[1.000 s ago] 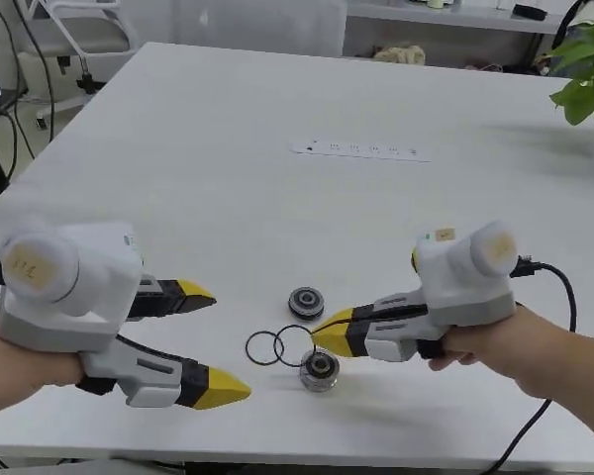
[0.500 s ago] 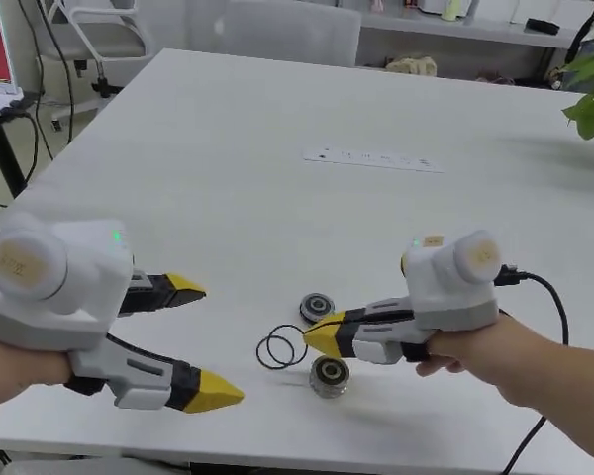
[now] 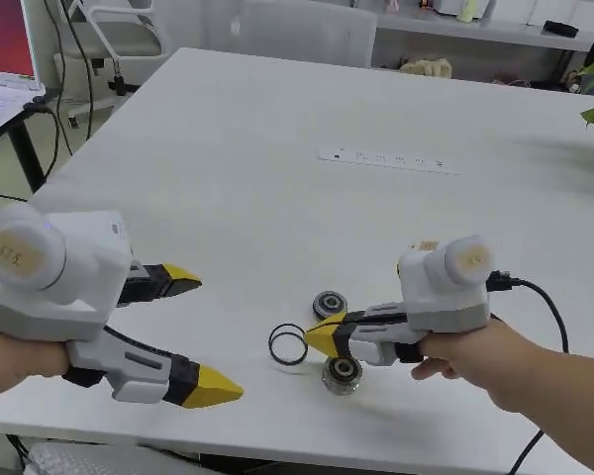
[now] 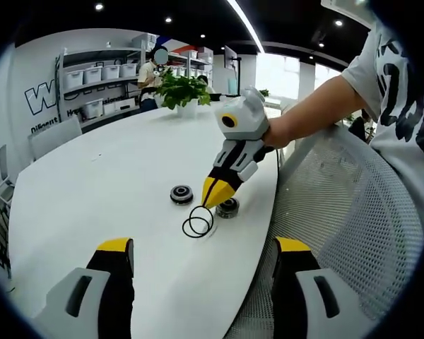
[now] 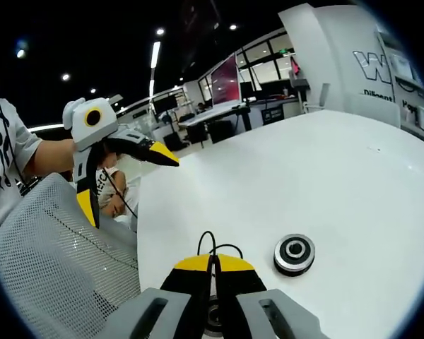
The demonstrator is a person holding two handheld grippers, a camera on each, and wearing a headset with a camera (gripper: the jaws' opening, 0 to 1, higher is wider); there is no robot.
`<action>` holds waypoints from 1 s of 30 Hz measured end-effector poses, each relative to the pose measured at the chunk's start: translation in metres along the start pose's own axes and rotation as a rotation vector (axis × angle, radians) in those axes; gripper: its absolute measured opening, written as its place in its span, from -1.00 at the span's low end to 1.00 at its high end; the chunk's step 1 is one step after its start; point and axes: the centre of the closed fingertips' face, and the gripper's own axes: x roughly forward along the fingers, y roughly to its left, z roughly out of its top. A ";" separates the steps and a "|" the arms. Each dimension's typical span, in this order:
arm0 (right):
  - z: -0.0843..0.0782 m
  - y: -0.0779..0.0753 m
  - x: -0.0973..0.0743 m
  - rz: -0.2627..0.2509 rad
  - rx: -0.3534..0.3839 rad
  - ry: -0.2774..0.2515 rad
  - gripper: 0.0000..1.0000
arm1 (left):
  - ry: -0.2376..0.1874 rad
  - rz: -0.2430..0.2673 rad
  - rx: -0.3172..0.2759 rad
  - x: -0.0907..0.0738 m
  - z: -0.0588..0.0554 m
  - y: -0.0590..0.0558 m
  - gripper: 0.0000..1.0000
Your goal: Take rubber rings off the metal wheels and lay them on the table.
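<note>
Two thin black rubber rings [image 3: 288, 344] [image 4: 197, 222] overlap on the white table [image 3: 228, 178]. My right gripper [image 3: 322, 336] [image 4: 212, 199] is shut, its yellow tips pinching the edge of one ring [image 5: 210, 244], which loops up from between them. One metal wheel [image 3: 330, 303] [image 5: 295, 254] lies just beyond the tips. A second wheel [image 3: 343, 373] [image 4: 228, 207] sits under the right gripper's jaws. My left gripper [image 3: 203, 336] [image 5: 127, 187] is open and holds nothing, off to the left of the rings; in its own view its jaws [image 4: 203, 258] stand wide apart.
A white power strip [image 3: 386, 158] lies farther back on the table. A mesh chair back [image 4: 339, 212] stands at the table's near edge. The right gripper's cable [image 3: 549, 307] trails off to the right. A potted plant [image 4: 180, 90] stands at the far end.
The camera has shifted. The two rings, side by side earlier, now overlap more, with the right gripper's shut tips still at the edge of one. The left gripper stays open.
</note>
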 end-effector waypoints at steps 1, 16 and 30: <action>0.000 -0.001 0.001 -0.005 0.007 -0.001 -1.00 | 0.000 0.000 0.000 0.000 0.000 0.000 0.57; -0.007 -0.008 0.006 -0.030 0.091 0.002 -1.00 | 0.005 0.013 -0.009 -0.006 -0.003 0.003 0.58; -0.013 -0.012 0.010 -0.050 0.069 0.042 -0.93 | 0.014 0.012 -0.014 -0.004 -0.004 0.005 0.57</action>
